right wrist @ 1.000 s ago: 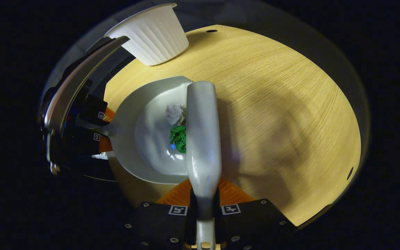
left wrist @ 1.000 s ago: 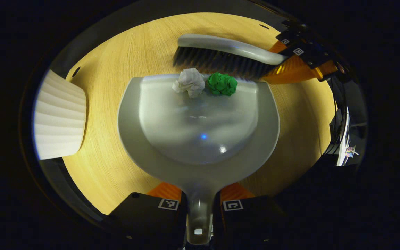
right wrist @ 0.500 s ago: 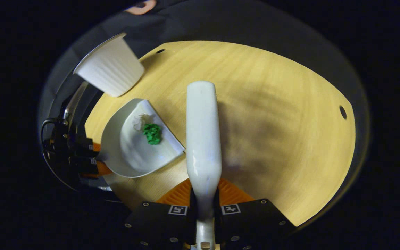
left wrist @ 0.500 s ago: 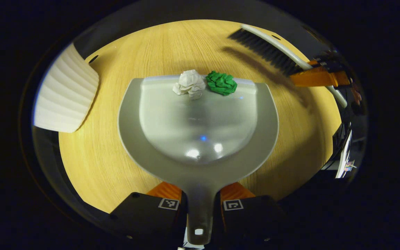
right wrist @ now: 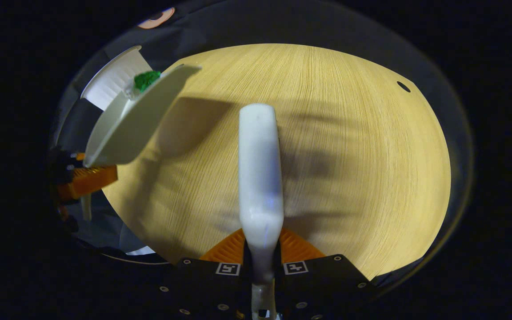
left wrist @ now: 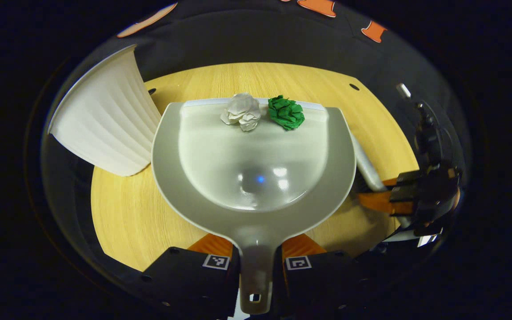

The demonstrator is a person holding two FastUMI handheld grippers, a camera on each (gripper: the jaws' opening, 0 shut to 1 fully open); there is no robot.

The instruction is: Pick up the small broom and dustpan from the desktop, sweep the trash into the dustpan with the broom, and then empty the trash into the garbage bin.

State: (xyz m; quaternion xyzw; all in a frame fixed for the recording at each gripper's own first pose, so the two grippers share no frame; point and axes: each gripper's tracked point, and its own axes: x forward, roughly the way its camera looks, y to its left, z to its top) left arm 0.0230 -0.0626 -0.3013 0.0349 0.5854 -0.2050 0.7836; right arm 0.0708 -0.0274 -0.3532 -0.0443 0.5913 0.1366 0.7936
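Note:
My left gripper is shut on the handle of the grey dustpan, which is lifted off the table. A white paper ball and a green paper ball lie near the pan's front lip. In the right gripper view the raised dustpan hangs at the upper left with the green ball on it, close to the white bin. My right gripper is shut on the handle of the small broom, whose back runs forward over the table. The right gripper also appears low at the pan's right.
The white ribbed garbage bin stands at the table's left edge, just beside the pan's left rim. The round wooden table has small holes near its rim. Dark cloth wall lies behind the table.
The dustpan has risen off the table and moved toward the bin with both paper balls in it. The broom has swung away from the pan's lip, down to its right side.

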